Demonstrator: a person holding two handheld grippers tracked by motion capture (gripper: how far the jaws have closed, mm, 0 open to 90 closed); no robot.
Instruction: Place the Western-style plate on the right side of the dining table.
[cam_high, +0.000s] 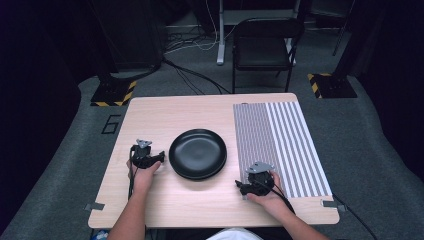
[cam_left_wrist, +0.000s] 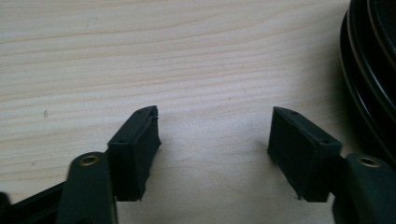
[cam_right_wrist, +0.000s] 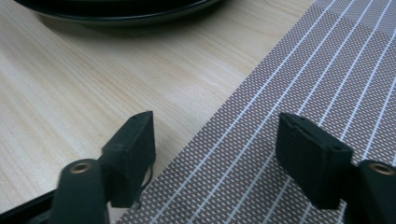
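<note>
Plate: I see the black plate (cam_high: 197, 153) near the middle of the wooden table (cam_high: 165, 112), flat, between my two grippers; in the left gripper view its edge (cam_left_wrist: 369, 70) looks like more than one rim stacked.
Left gripper: my left gripper (cam_high: 159, 157) rests on the table just beside the plate's left edge, tips pointing at the plate; jaws apart, only bare wood (cam_left_wrist: 215, 140) between them.
Right gripper: my right gripper (cam_high: 239, 186) sits near the front edge, on the left border of the striped placemat (cam_high: 280, 145); jaws apart, nothing gripped, mat edge (cam_right_wrist: 224, 154) running between them.
Plate from the right: its rim (cam_right_wrist: 121, 11) lies ahead, apart from the jaws.
</note>
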